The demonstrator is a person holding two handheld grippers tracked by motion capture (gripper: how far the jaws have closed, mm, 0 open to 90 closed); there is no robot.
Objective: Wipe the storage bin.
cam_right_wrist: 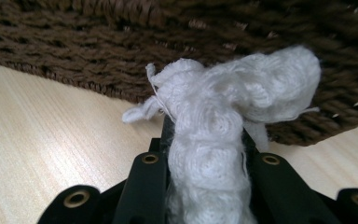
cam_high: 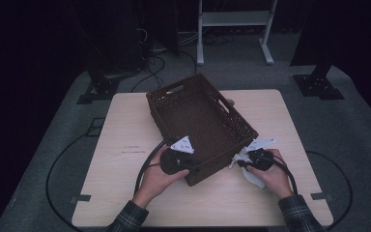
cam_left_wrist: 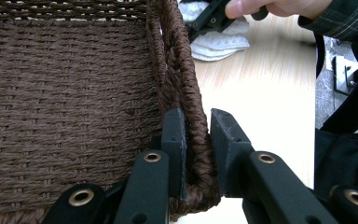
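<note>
A dark brown woven basket [cam_high: 200, 121] sits tilted on the pale wooden table [cam_high: 125, 145]. My left gripper [cam_high: 189, 166] is shut on the basket's near rim; in the left gripper view the basket rim [cam_left_wrist: 193, 140] stands pinched between my left gripper [cam_left_wrist: 198, 126] jaws. My right gripper [cam_high: 245, 162] is shut on a white knitted cloth [cam_high: 251, 171] beside the basket's right wall. In the right gripper view the white cloth [cam_right_wrist: 223, 116] bunches up from between the jaws of my right gripper [cam_right_wrist: 207, 140], close to the basket wall [cam_right_wrist: 98, 56].
A white metal stand [cam_high: 234, 24] and black cables [cam_high: 154, 63] lie on the grey floor beyond the table. Black frame feet [cam_high: 319, 84] stand at both far sides. Bare table surface extends left of the basket.
</note>
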